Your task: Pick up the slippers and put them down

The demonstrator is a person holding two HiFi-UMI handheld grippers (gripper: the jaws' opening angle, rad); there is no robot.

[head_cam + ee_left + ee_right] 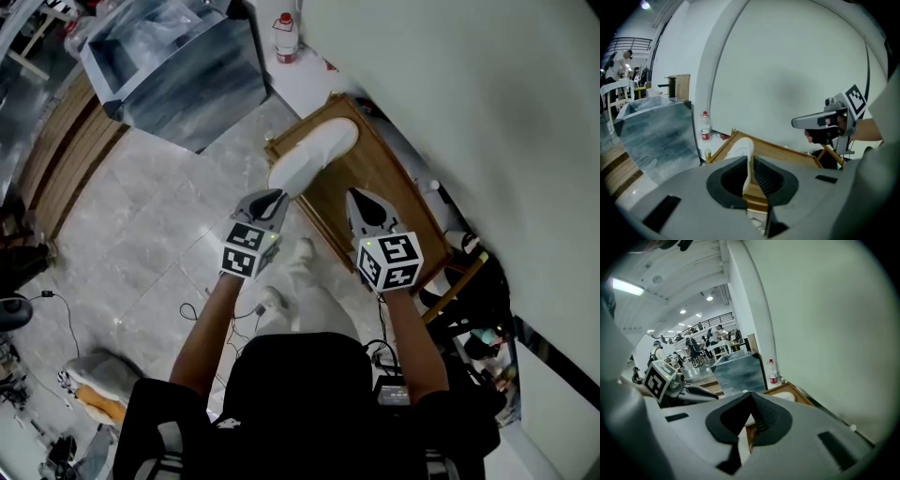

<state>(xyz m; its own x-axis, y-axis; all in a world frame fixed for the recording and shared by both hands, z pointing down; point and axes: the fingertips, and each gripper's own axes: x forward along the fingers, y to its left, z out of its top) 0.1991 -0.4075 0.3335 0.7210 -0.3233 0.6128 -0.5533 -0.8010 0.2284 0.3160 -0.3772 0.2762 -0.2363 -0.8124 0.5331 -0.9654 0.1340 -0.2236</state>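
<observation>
A white slipper (314, 155) lies over a wooden tray (389, 169) beside the wall (469, 94). Seen from the head view, its long axis runs from 8 to 2 o'clock, with the far end pointing to 2 o'clock. The left gripper (272, 199), at the slipper's 8 o'clock end, has its fingers (771, 176) pinched on the thin near edge, which stands upright between them. The right gripper (360, 197), at 3 o'clock of the left and over the tray, has its fingers (766, 420) drawn together at the tips with nothing plainly gripped. Whether the slipper rests on the tray cannot be told.
</observation>
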